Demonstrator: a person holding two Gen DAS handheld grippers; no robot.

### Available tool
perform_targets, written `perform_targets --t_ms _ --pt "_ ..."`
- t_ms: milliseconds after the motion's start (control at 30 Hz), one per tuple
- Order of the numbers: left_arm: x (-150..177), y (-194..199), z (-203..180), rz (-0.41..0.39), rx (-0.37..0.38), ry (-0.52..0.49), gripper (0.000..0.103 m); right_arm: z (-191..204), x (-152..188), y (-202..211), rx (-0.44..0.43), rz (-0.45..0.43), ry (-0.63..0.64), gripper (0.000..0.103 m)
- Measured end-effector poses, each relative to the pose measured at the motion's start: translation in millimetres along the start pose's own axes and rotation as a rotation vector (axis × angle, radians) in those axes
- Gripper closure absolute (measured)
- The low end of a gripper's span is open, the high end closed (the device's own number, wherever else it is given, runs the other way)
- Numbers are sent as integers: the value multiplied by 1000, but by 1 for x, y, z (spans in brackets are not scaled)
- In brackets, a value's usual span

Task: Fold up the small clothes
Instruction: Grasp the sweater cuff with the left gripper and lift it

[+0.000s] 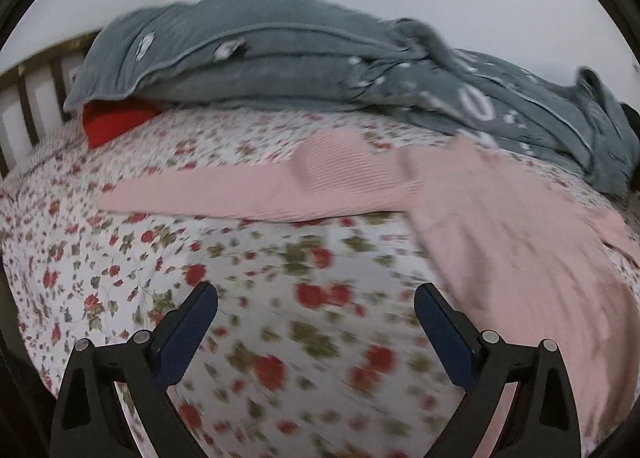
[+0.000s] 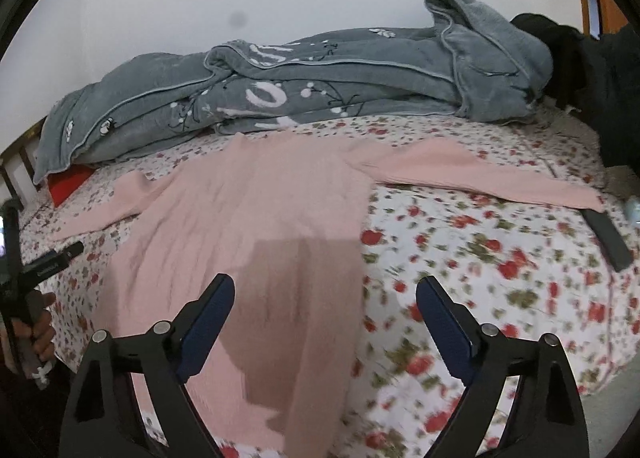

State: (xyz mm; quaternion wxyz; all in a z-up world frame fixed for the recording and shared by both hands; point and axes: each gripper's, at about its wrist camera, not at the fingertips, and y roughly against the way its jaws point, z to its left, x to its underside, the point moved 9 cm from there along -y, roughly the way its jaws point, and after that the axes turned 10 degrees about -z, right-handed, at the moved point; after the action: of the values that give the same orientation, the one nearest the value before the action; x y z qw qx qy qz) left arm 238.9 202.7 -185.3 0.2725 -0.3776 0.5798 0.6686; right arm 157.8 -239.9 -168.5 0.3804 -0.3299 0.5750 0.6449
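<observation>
A pink ribbed sweater (image 2: 256, 209) lies flat on the floral bedsheet (image 2: 480, 258), both sleeves spread sideways. In the left wrist view its left sleeve (image 1: 248, 189) stretches across the sheet and its body (image 1: 520, 242) fills the right side. My left gripper (image 1: 316, 298) hovers open over bare sheet, just left of the sweater's hem, with nothing between its fingers. My right gripper (image 2: 325, 290) is open above the sweater's lower right edge; its left finger (image 2: 208, 322) is over pink fabric, the right one over the sheet. Neither touches the cloth.
A rumpled grey blanket (image 2: 280, 89) lies along the far side of the bed against a white wall. A red item (image 1: 116, 121) peeks from under it. A dark flat object (image 2: 608, 238) rests at the sheet's right edge. A hand (image 2: 36, 330) holds the other gripper's handle at the left.
</observation>
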Motion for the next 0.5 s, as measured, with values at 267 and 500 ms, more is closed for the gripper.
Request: perform_targets --t_ms 267,500 --pt "1 -60 66 68 1 213 5 10 2 -33 9 29 2 11" --pt "-20 -94 143 27 -97 335 9 6 9 -54 37 68 -16 11"
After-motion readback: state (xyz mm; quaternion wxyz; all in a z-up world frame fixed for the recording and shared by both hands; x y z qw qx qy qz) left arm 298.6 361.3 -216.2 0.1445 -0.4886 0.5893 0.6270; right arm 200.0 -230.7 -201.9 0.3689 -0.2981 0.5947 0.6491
